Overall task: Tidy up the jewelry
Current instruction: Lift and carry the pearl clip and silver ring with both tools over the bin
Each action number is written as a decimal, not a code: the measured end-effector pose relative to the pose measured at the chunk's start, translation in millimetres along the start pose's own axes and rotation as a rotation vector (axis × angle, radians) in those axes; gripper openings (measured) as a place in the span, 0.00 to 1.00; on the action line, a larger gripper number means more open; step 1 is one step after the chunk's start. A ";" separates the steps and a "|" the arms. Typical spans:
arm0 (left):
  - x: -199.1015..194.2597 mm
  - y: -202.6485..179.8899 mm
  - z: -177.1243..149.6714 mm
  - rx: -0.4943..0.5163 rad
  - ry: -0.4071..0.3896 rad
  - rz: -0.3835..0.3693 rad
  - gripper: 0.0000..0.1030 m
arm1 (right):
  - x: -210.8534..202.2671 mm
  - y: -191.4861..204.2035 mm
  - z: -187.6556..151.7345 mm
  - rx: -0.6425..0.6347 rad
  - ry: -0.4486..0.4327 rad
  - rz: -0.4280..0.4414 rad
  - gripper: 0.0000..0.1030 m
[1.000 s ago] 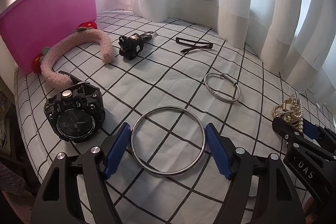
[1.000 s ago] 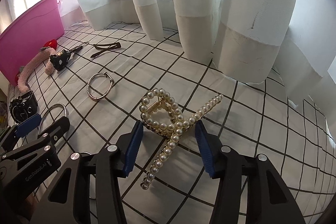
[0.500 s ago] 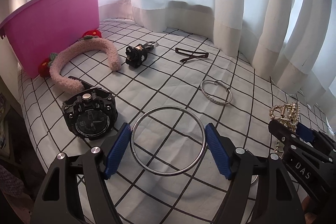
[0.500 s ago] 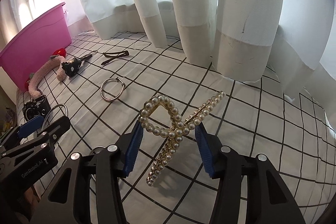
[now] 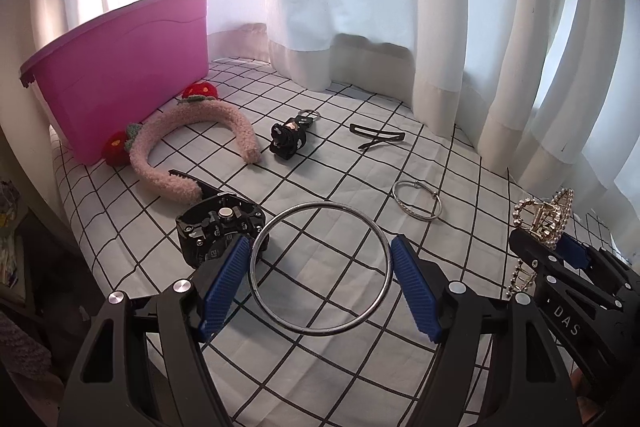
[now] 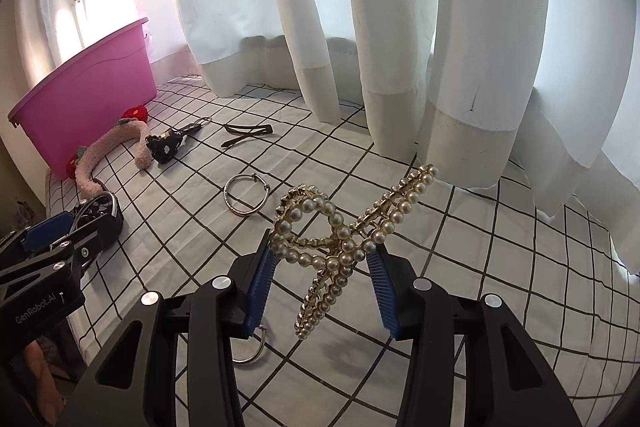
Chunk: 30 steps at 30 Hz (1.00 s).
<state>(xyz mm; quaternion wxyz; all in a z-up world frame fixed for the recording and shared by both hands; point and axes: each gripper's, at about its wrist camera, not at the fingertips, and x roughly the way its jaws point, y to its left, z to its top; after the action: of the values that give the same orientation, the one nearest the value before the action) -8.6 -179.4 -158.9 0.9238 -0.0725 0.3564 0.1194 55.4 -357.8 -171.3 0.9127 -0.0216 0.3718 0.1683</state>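
My left gripper [image 5: 320, 287] is shut on a large silver ring [image 5: 320, 269] and holds it above the checked cloth. My right gripper [image 6: 322, 281] is shut on a pearl hair claw [image 6: 340, 235], lifted off the cloth; the claw also shows in the left wrist view [image 5: 544, 219]. A pink bin [image 5: 128, 63] stands at the far left. On the cloth lie a black watch [image 5: 212, 227], a pink fluffy headband [image 5: 192, 147], a black keychain [image 5: 286, 137], a dark hair clip [image 5: 376, 139] and a thin silver bangle [image 5: 416, 201].
White curtains [image 5: 400, 7] hang along the back and right edge of the cloth. The cloth's near left edge [image 5: 80, 211] drops to dark clutter. A small silver ring [image 6: 250, 349] lies under my right gripper. The left gripper shows at the lower left of the right wrist view [image 6: 48, 239].
Both grippers have risen and pulled back from the cloth, each carrying its item. The ring and the pearl claw now hang above the surface, and the bin shows more fully.
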 end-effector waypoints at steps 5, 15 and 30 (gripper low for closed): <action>-15.8 7.9 12.3 -0.012 -0.028 0.009 0.68 | -12.2 9.3 13.7 -0.012 -0.020 0.022 0.43; -67.9 39.1 51.6 -0.047 -0.099 0.073 0.68 | -51.6 42.4 56.4 -0.070 -0.066 0.109 0.43; -139.8 139.6 106.4 -0.187 -0.184 0.240 0.69 | -84.6 154.5 136.4 -0.217 -0.151 0.350 0.43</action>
<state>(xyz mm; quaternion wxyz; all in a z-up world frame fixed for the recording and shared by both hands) -78.6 -45.6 7.0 0.9209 -0.1037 0.2638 0.2676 40.7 -214.4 -1.5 0.8872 -0.0424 0.2801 0.3642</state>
